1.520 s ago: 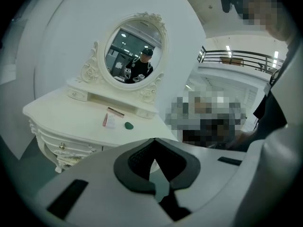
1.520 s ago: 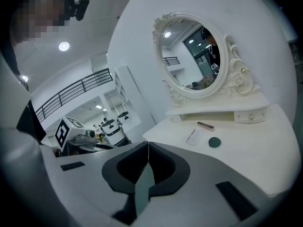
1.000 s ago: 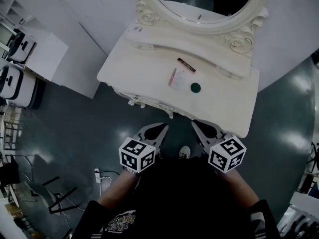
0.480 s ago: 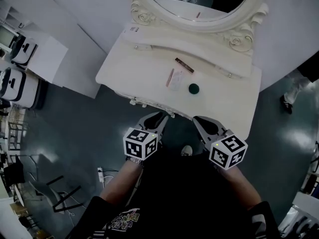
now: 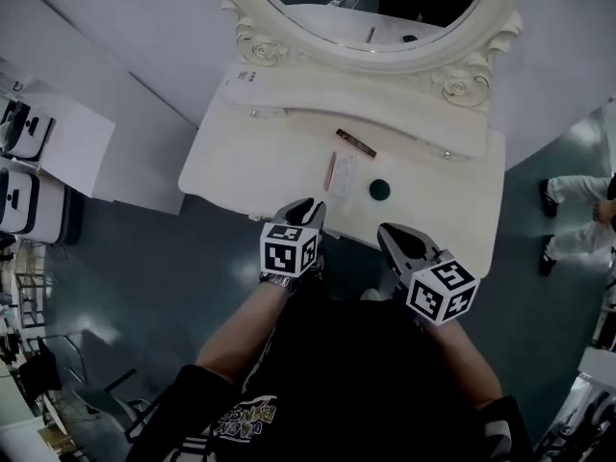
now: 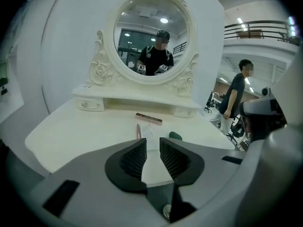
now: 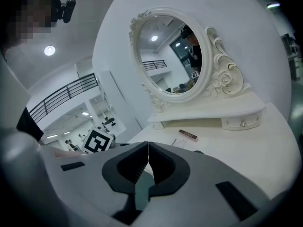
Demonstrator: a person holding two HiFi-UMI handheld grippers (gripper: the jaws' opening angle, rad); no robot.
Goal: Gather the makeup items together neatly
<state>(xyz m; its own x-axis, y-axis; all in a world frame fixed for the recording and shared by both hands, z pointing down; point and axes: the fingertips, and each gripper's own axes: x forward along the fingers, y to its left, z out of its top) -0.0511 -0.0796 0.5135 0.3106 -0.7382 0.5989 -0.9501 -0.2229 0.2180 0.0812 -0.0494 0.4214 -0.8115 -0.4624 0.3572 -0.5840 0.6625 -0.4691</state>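
Note:
On the white vanity table lie a slim dark box, a pink pencil, a white packet and a round green compact, close together near the middle. My left gripper hovers at the table's front edge just short of them. Its jaws are opening, with nothing between them. The left gripper view shows the box, the pencil and the compact ahead. My right gripper is shut and empty at the front edge, right of the left one.
An oval mirror in a carved frame rises behind a raised shelf with small drawers. A person stands to the table's right. White cabinets sit at the left. Dark floor surrounds the table.
Both grippers have come forward to the table's front edge, the left one furthest. The left jaws now stand apart. A person has come into view at the right.

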